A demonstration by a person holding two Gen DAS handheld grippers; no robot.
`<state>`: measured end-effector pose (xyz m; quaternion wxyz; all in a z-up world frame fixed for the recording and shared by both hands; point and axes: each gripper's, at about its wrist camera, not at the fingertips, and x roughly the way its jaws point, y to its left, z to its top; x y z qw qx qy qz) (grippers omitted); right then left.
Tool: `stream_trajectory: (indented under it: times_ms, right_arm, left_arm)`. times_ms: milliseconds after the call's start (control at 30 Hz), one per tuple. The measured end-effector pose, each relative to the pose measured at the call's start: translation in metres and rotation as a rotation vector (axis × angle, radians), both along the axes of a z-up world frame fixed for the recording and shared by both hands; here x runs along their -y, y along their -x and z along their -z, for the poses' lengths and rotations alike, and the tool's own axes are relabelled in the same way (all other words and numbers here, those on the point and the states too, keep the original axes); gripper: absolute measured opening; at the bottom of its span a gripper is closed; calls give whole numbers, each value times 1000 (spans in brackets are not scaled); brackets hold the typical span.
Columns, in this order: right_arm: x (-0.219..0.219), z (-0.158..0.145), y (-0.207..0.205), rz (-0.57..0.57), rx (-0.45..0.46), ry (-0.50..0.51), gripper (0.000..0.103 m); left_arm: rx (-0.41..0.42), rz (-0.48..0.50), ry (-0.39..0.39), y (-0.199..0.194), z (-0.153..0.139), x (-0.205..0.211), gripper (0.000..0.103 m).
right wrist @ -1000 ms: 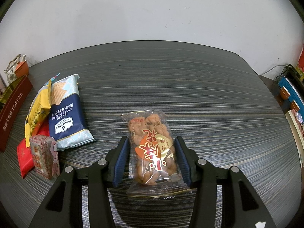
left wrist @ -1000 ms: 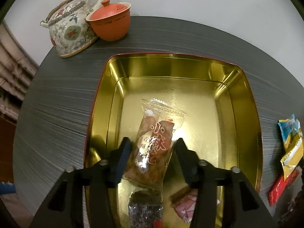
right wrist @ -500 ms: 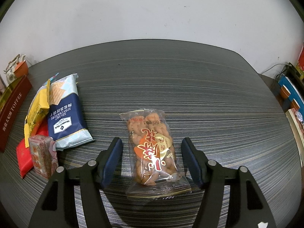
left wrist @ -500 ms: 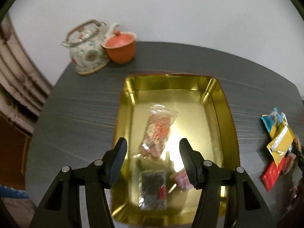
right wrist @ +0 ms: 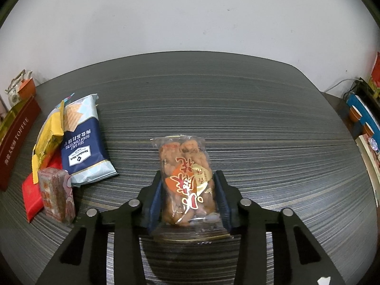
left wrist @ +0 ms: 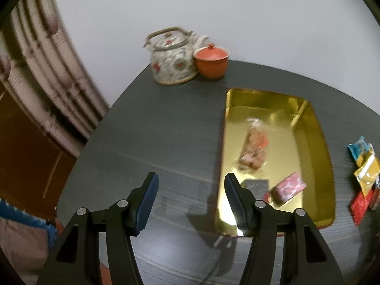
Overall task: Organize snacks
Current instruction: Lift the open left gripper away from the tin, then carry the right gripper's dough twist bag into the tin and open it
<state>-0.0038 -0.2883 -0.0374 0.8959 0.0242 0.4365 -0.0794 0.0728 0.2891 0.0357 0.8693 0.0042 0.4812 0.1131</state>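
Right hand-held gripper is closing on the fried-twist packet, which lies on the counter. Contents look brittle and the film slippery; grip mid-body, lightly. Left hand-held gripper is open and empty.

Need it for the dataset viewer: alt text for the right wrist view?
The right gripper is closing on a clear packet of fried dough twists lying on a dark striped table. At left, a sea salt cracker pack lies in a snack pile beside a red toffee tin.
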Motion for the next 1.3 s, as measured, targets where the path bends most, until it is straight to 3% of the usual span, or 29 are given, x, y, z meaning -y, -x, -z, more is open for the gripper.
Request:
stream_trajectory:
  times_ms: [367, 500, 733, 1000, 1300]
  right_arm:
    - [-6, -9, 6, 20, -29, 23, 36]
    - [-13, -20, 9, 38, -34, 34, 36]
    - [-43, -53, 4, 39, 16, 17, 36]
    - [-135, -90, -16, -159, 69, -8, 36]
    - [-268, -88, -30, -445, 51, -77, 36]
  left_arm:
    - [-1, -92, 80, 18, 22, -28, 65]
    - [8, -122, 98, 22, 27, -38, 73]
    - [23, -164, 142, 25, 22, -51, 77]
    - [40, -179, 151, 27, 17, -55, 80]
    - [39, -222, 137, 31, 13, -67, 80]
